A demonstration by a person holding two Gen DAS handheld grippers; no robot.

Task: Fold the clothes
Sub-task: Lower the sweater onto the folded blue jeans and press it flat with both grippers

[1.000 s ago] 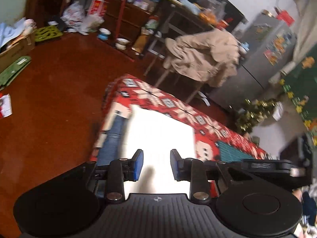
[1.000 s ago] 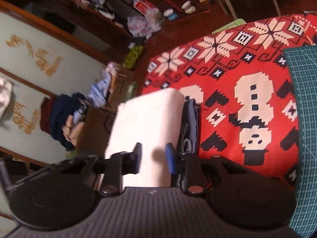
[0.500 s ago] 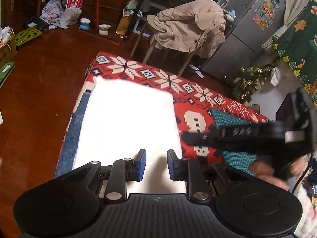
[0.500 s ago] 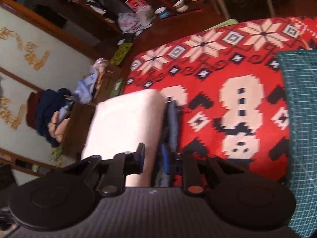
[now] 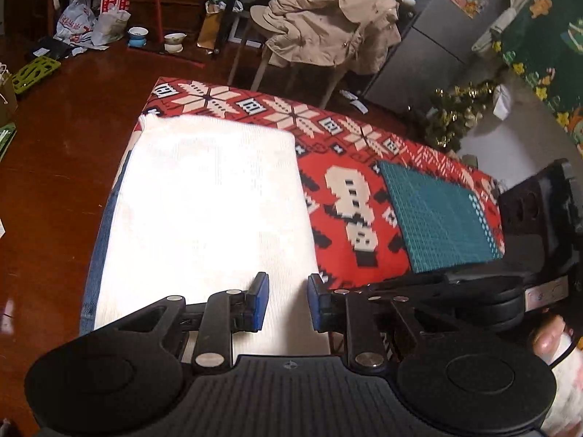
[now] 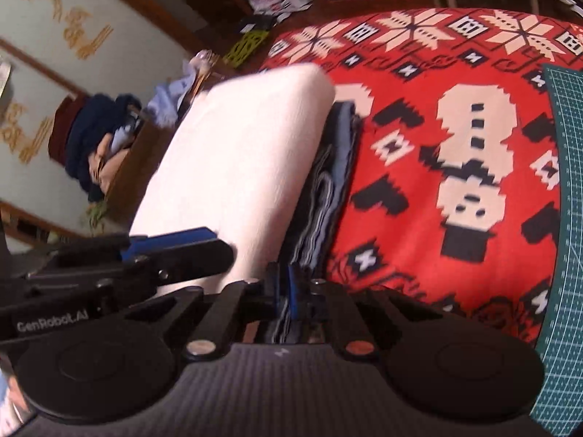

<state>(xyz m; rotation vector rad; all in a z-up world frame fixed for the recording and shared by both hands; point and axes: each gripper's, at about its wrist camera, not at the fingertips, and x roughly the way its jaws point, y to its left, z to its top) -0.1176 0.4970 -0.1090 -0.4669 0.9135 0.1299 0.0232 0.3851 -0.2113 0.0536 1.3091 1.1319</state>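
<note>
- Our left gripper (image 5: 288, 302) hovers over the near edge of the white garment (image 5: 207, 211), its jaws apart with nothing between them; we judge it is there to steady or take that edge.
- Our right gripper (image 6: 283, 293) sits low at the near end of the stack, its jaws nearly together around the edges of the blue clothes (image 6: 328, 189); the view is blurred, but we judge it has pinched those layers.
- The white garment lies folded flat on top of the blue clothes, at the left end of the table, on the red cloth (image 5: 339, 167). In the left view a strip of blue shows along the left side of the white.
- Stacking keeps the folded pieces in one pile, which we take as the reason for this placing.
- A green mat (image 5: 437, 218) lies on the cloth to the right, well apart from the stack.
- Beyond the far edge stand a chair with a beige coat (image 5: 328, 25) and a grey fridge (image 5: 430, 47); bowls and bags litter the floor.
- The two grippers work close together at the near edge, so they may crowd each other.
</note>
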